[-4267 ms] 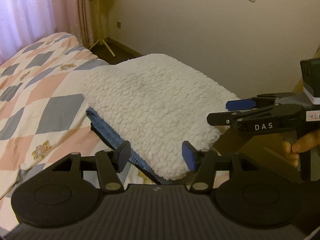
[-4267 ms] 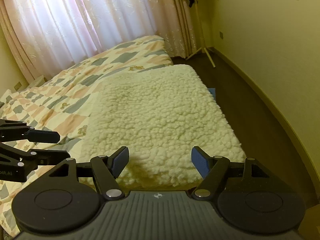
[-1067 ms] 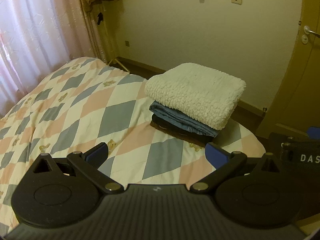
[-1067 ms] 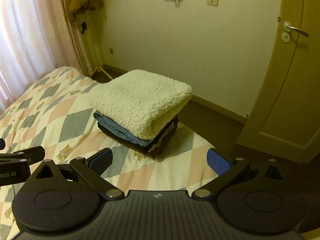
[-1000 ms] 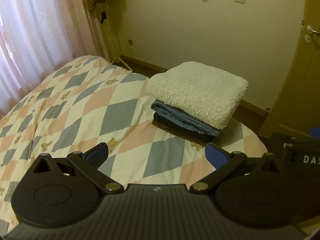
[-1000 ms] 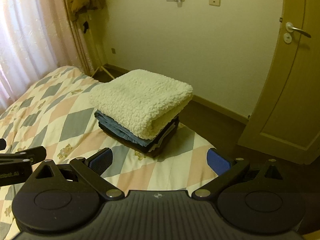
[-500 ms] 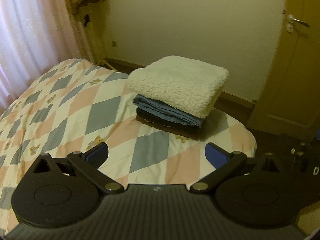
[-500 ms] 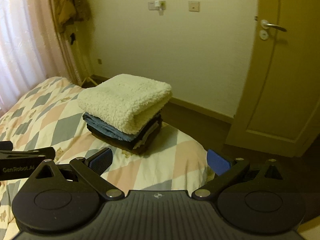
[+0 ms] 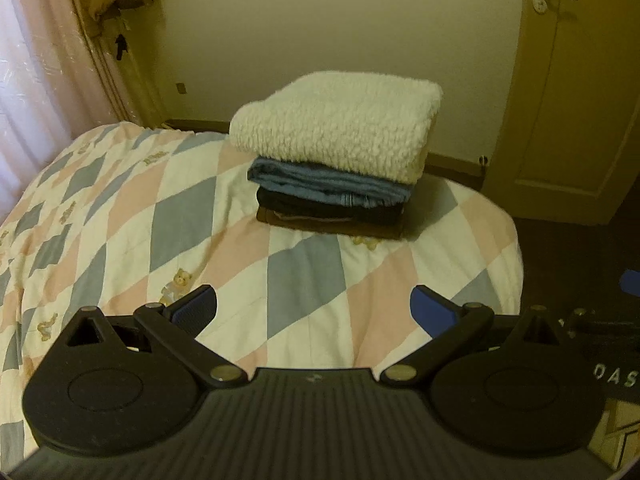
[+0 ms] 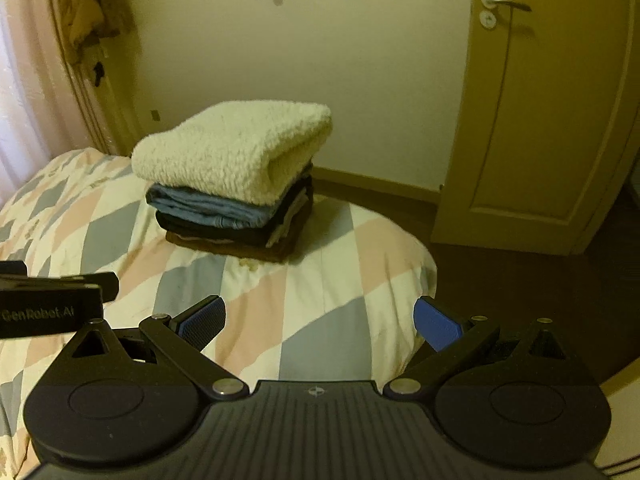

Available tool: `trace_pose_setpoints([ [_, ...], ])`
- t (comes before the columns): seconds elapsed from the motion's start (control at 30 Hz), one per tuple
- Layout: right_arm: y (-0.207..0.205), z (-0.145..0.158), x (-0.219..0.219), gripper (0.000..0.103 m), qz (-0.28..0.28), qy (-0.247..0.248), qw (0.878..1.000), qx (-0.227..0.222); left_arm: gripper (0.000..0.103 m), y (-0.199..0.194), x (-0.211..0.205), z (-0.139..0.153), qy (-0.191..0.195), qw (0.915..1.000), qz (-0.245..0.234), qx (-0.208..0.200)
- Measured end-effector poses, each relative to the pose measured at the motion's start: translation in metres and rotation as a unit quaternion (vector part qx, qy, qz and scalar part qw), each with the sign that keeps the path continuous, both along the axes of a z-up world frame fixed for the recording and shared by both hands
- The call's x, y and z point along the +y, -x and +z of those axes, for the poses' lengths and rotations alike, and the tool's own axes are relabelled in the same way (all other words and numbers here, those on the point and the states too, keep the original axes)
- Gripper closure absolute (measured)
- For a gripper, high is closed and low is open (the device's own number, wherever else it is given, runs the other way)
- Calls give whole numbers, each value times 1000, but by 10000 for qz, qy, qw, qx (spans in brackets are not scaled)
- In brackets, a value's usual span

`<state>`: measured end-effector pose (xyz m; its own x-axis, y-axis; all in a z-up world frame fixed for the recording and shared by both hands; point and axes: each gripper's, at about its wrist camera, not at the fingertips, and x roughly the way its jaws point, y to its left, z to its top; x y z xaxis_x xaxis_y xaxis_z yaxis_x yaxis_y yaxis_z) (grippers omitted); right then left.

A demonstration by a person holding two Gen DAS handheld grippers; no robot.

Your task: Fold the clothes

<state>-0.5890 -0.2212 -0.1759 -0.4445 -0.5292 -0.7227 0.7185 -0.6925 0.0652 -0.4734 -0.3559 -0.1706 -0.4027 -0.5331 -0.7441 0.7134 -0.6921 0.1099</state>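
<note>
A stack of folded clothes sits near the foot corner of the bed. On top lies a cream fleece garment (image 9: 340, 128) (image 10: 232, 148); under it are blue jeans (image 9: 324, 186) (image 10: 200, 206), a black garment (image 9: 320, 208) and a brown one (image 9: 328, 226). My left gripper (image 9: 314, 310) is open and holds nothing, well back from the stack over the quilt. My right gripper (image 10: 318, 322) is open and holds nothing too, at a similar distance. The left gripper's side (image 10: 48, 304) shows at the left edge of the right wrist view.
The bed carries a quilt (image 9: 172, 216) with pink, grey and white diamonds. A shut door (image 10: 548, 112) stands to the right, with dark floor (image 10: 540, 280) before it. Pink curtains (image 9: 44, 60) and a hanging coat (image 10: 86, 8) fill the left. The wall (image 10: 320, 60) is behind the stack.
Both grippers have drawn back from the stack and swung right, so the door is more in view. Earlier they were right at the fleece; the jaws are wider now.
</note>
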Motion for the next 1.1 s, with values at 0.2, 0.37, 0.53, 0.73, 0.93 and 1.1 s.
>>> trace_pose_setpoints([
  [0.2,-14,-11,-8,0,-120,-46,9999,-24,1,-13,-12,-13,-8,9999,-120,33],
  [0.37,-25,-19,-16,0,-204,-70,9998,-15,1,-25,-22,-17,115,9996,-209,125],
  [0.53,-33,-24,-22,0,-265,-103,9996,-17,1,-36,-32,-20,144,9996,-191,120],
  [0.73,-41,-24,-32,0,-268,-113,9996,-41,1,-45,-41,-20,174,9995,-225,117],
  [0.93,-44,-22,-41,0,-255,-88,9996,-16,1,-48,-51,-21,99,9996,-203,193],
  [1.1,-41,-23,-48,0,-277,-96,9996,7,1,-47,-57,-23,128,9994,-262,197],
])
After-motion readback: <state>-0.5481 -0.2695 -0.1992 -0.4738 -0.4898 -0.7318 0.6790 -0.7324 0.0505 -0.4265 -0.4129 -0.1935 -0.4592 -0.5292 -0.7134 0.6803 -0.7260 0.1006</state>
